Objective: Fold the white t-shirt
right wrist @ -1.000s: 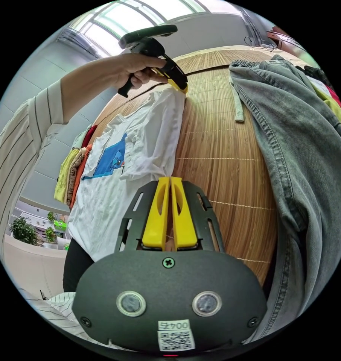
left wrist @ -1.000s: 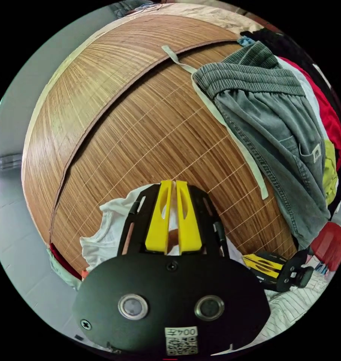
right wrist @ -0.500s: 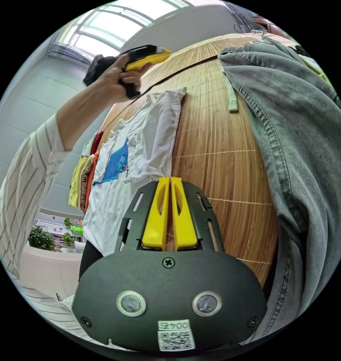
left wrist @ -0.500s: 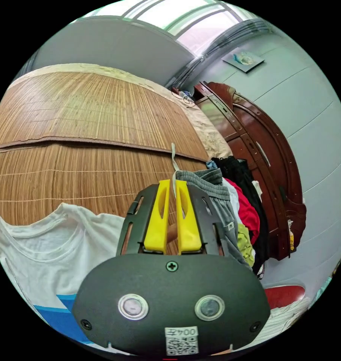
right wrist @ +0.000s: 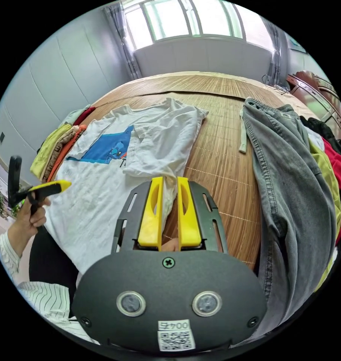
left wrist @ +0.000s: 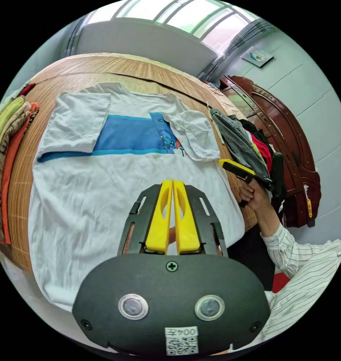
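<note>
a bamboo mat (right wrist: 219, 150) covers a wide surface in a room with pale grey walls and a high window (right wrist: 185, 18). the white t-shirt (left wrist: 114, 188) lies spread flat on the mat, blue print up, both sleeves folded inward over the chest, lower hem hanging over the near edge. grey denim shorts (right wrist: 287, 176) lie beside it on top of a heap of red, yellow and black clothes. a stack of folded garments (left wrist: 6, 150) sits along the mat's opposite edge. the left gripper (left wrist: 172, 184) is held above the shirt, jaws pressed together, empty. the right gripper (right wrist: 169, 182) sits at the shirt's side edge, jaws slightly parted; whether cloth is between them cannot be determined.
</note>
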